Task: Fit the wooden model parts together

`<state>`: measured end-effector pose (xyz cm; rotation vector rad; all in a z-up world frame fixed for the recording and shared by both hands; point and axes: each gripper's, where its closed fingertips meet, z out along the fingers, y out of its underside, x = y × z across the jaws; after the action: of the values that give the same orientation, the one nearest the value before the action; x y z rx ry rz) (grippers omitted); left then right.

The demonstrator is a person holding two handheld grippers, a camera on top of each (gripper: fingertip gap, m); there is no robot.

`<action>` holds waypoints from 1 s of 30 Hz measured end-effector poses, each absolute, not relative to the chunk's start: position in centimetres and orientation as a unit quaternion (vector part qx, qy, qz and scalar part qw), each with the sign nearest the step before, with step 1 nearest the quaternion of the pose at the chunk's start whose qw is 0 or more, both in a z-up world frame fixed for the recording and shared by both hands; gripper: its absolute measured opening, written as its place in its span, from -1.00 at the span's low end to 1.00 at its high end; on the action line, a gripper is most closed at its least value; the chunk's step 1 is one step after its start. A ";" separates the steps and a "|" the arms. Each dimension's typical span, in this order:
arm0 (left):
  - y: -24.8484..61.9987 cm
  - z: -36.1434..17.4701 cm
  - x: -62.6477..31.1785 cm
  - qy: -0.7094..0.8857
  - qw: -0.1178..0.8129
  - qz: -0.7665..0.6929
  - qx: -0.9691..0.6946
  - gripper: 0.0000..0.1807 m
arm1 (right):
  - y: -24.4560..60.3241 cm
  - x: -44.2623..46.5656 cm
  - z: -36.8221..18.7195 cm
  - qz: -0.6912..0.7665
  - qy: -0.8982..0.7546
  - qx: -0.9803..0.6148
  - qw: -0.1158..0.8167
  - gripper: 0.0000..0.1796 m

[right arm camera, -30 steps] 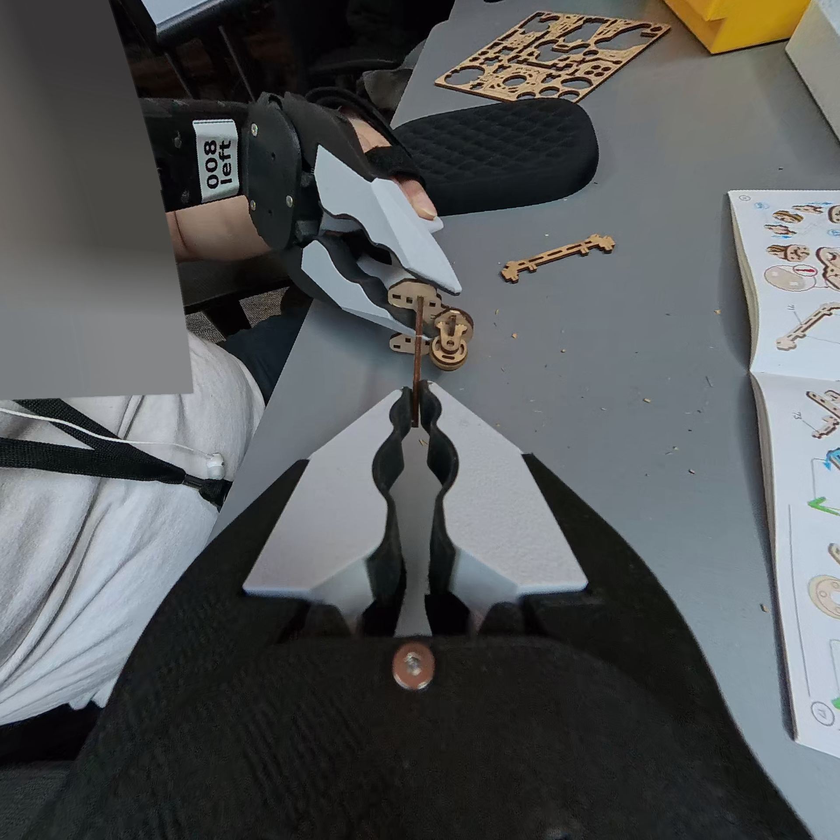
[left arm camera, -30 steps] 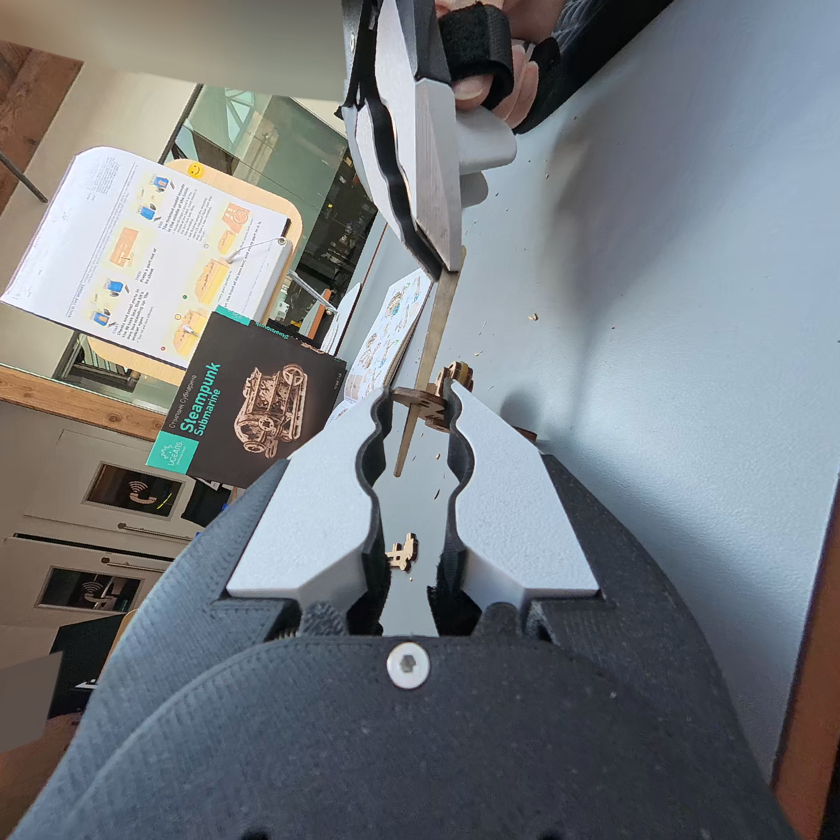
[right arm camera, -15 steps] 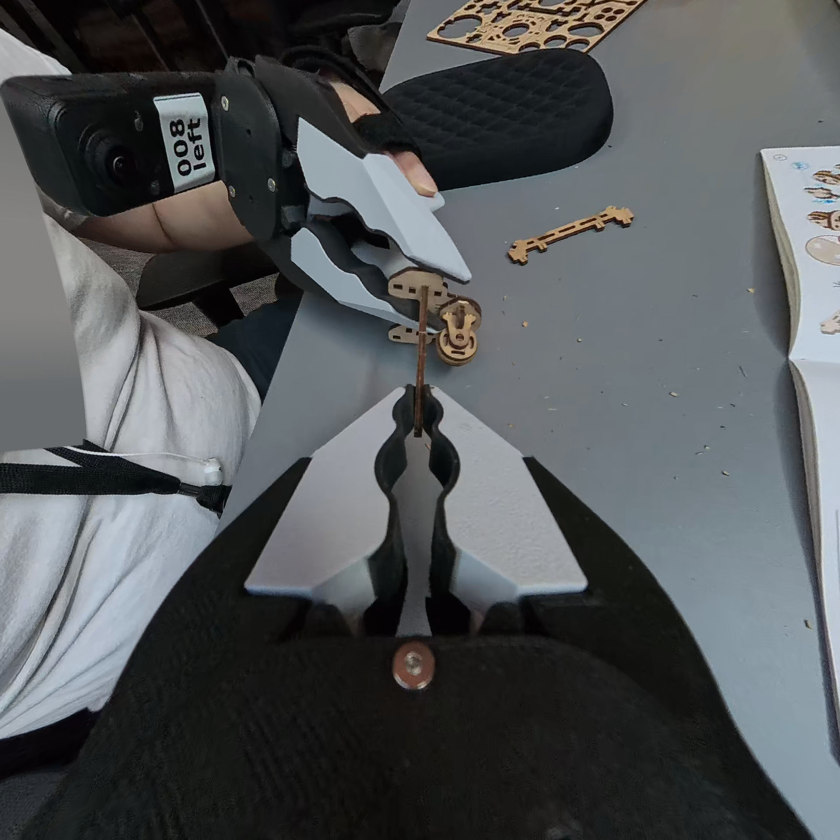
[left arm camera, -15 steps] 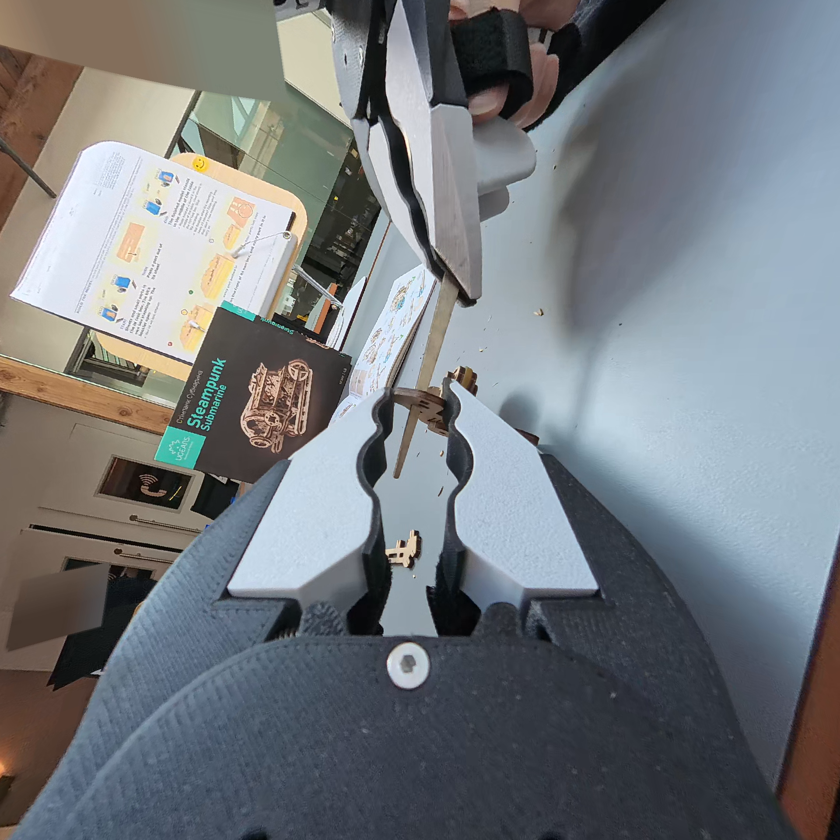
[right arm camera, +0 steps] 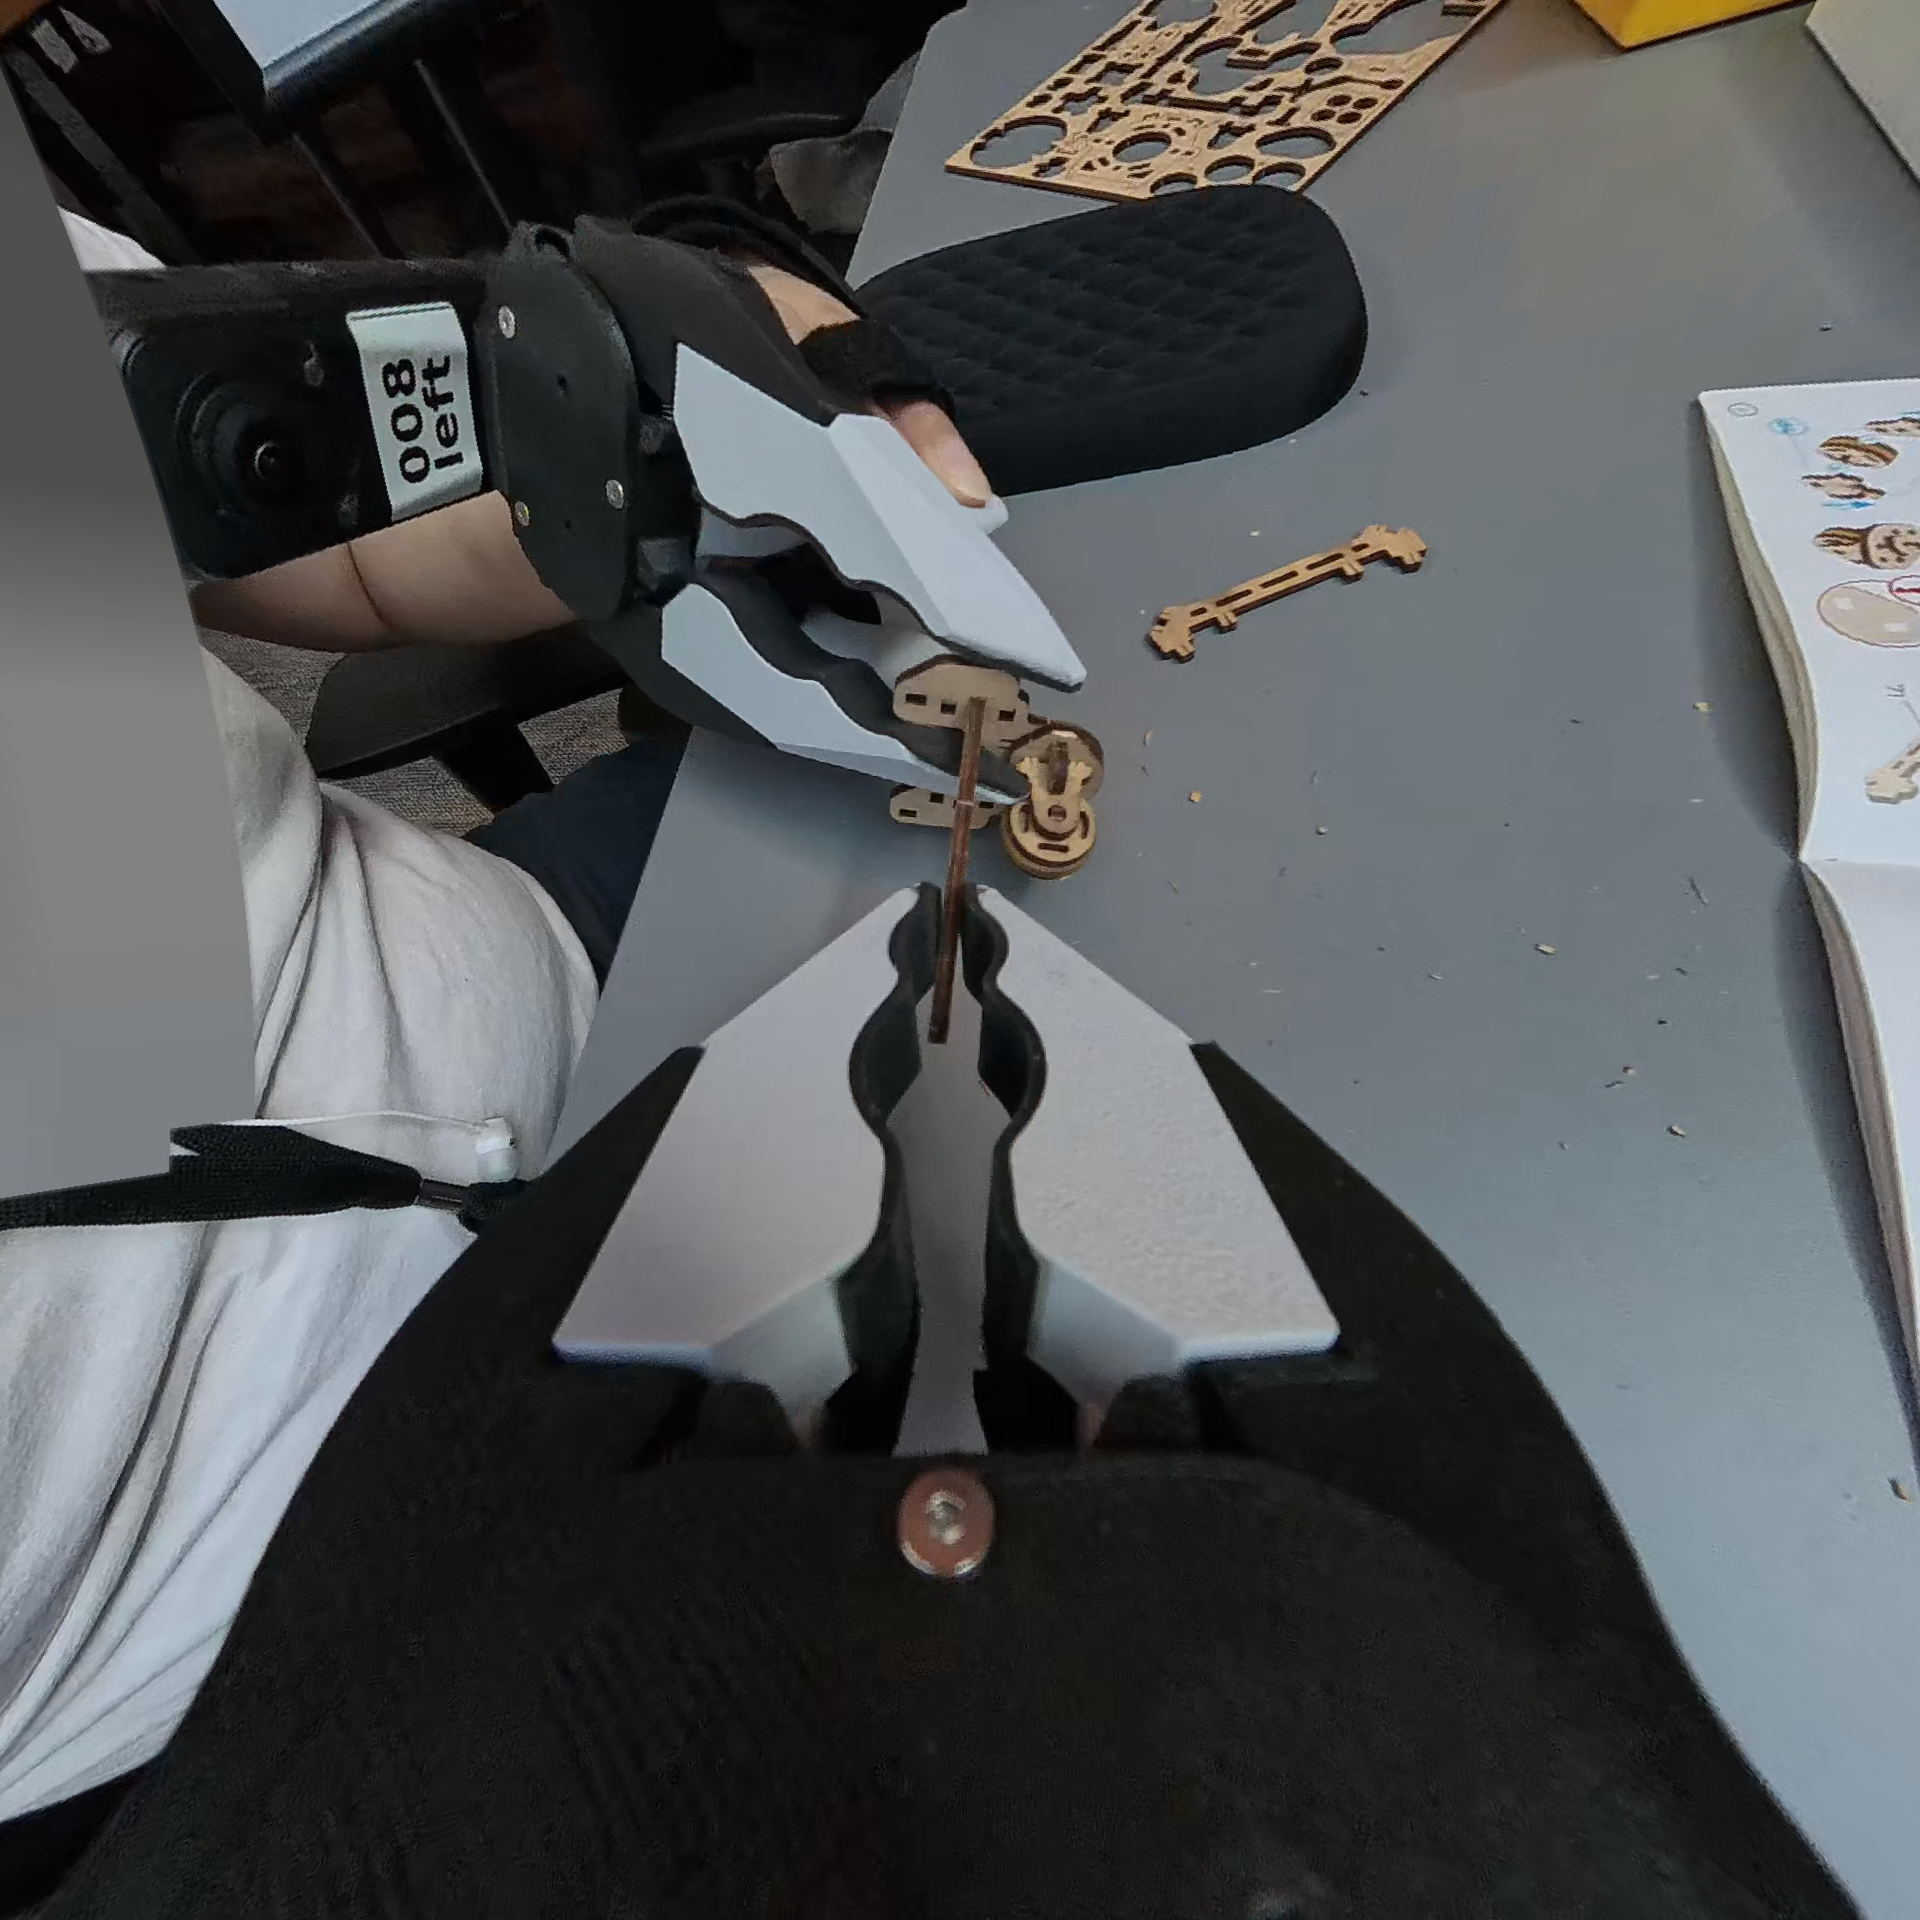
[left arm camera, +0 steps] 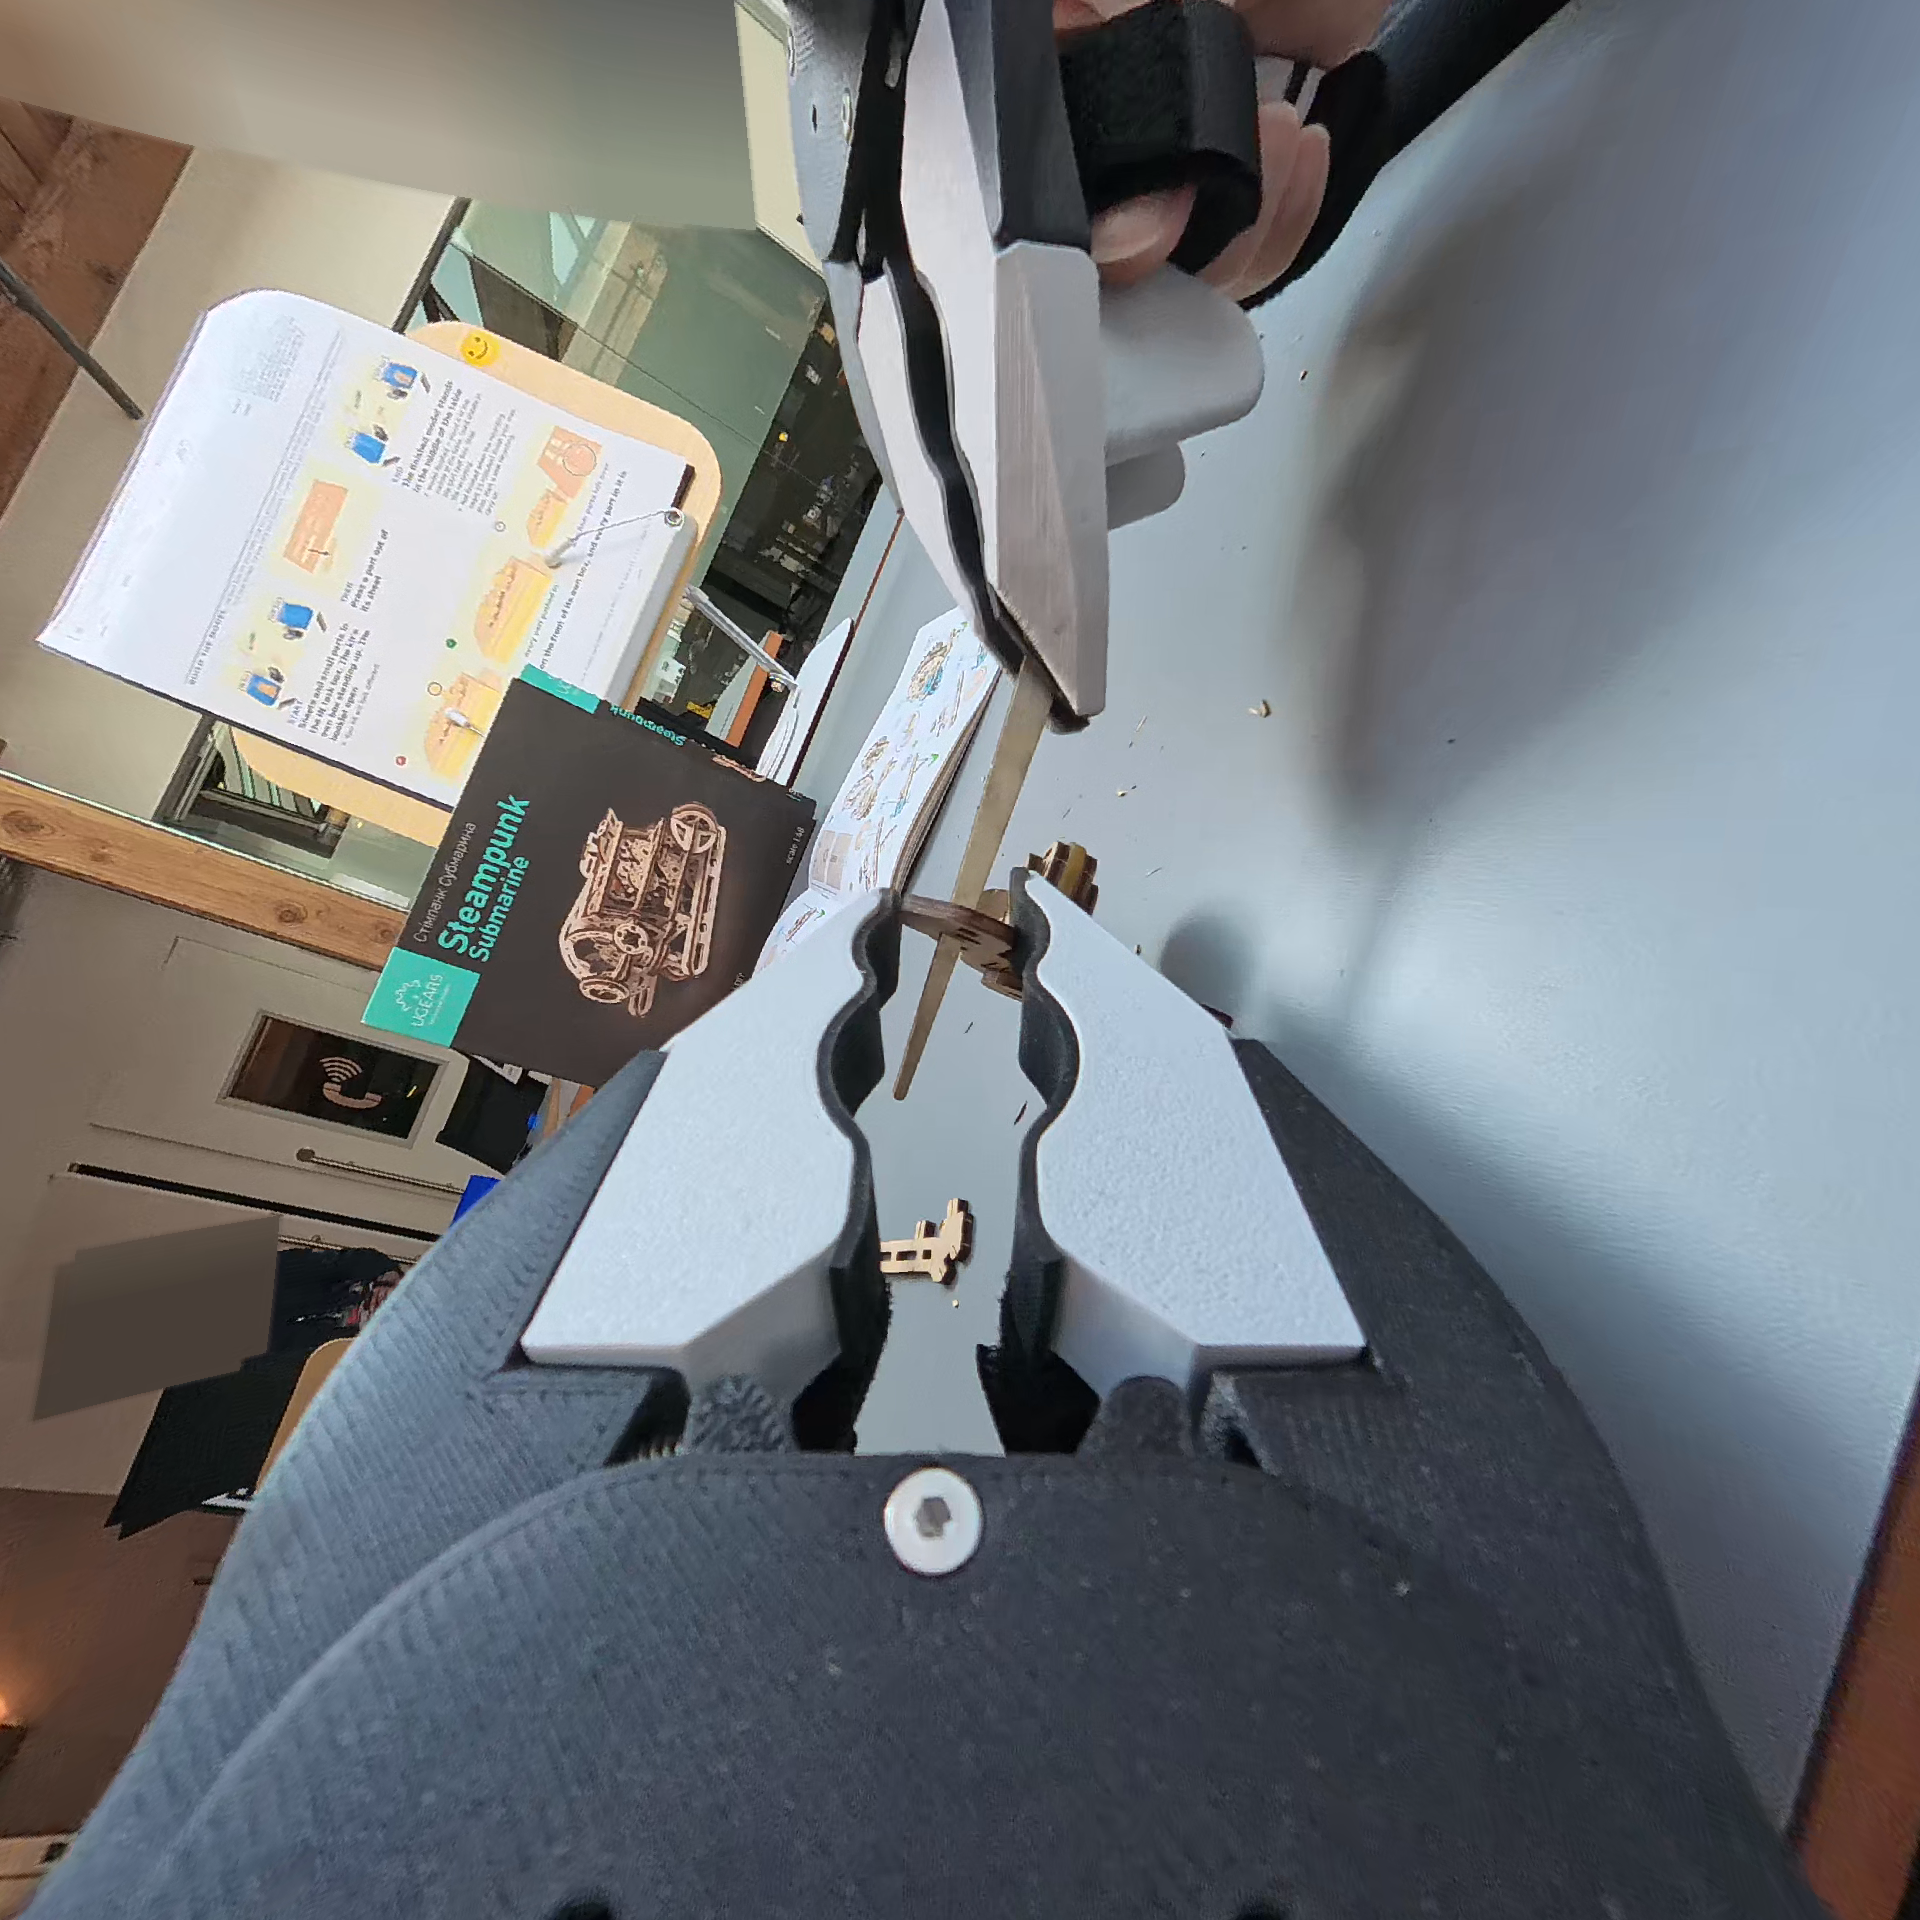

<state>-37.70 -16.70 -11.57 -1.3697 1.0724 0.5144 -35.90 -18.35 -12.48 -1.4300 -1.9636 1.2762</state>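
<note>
Wooden model parts meet just above the near edge of the grey table (right arm camera: 1558, 727): a flat, notched plywood plate (right arm camera: 951, 698) sits clamped between the tips of the left tool (right arm camera: 1023, 732), and a thin plywood strip (right arm camera: 951, 914) seen edge-on is pinched in the narrow tip gap of the right tool (right arm camera: 943, 914). The strip's far end passes through the plate, the two standing crosswise. In the left wrist view the strip (left arm camera: 992, 810) runs down from the right tool (left arm camera: 1039, 696) through the plate (left arm camera: 961, 925) held by the left tool (left arm camera: 951, 920), its free end poking between the left tool's fingers.

Compared with a second ago, the pairing has hardly changed; the strip stays threaded through the plate, both tools keep their grip, and the left tool has shifted slightly so its camera end now shows.

Just beside the plate a small round wooden wheel assembly (right arm camera: 1051, 805) lies on the table. Farther off rest a slim notched wooden bar (right arm camera: 1283, 592), a black quilted pad (right arm camera: 1122, 343), a punched-out plywood sheet (right arm camera: 1195, 94) and an open instruction booklet (right arm camera: 1860, 665). A dark kit box (left arm camera: 592, 883) leans beyond the table.
</note>
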 end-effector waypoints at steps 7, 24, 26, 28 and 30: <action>-16.7 -11.8 -37.5 0.473 0.612 0.227 -0.592 -0.79 | -18.1 -35.5 -12.7 0.451 -0.700 -0.521 0.189 -0.98; -17.8 -11.7 -35.9 0.511 0.619 0.206 -0.559 -0.75 | -18.5 -34.6 -12.6 0.457 -0.720 -0.505 0.135 -0.98; -17.9 -11.7 -35.8 0.511 0.620 0.209 -0.557 -0.75 | -18.6 -34.5 -12.6 0.459 -0.717 -0.505 0.139 -0.98; -17.9 -11.7 -35.8 0.510 0.620 0.209 -0.559 -0.75 | -18.6 -34.4 -12.6 0.457 -0.718 -0.505 0.145 -0.98; -17.9 -11.7 -35.8 0.510 0.620 0.204 -0.560 -0.74 | -18.7 -34.3 -12.6 0.454 -0.722 -0.501 0.149 -0.98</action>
<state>-35.76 -17.95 -11.72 -1.2876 1.1733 0.4687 -34.34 -18.66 -12.61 -1.4410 -2.0739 1.3041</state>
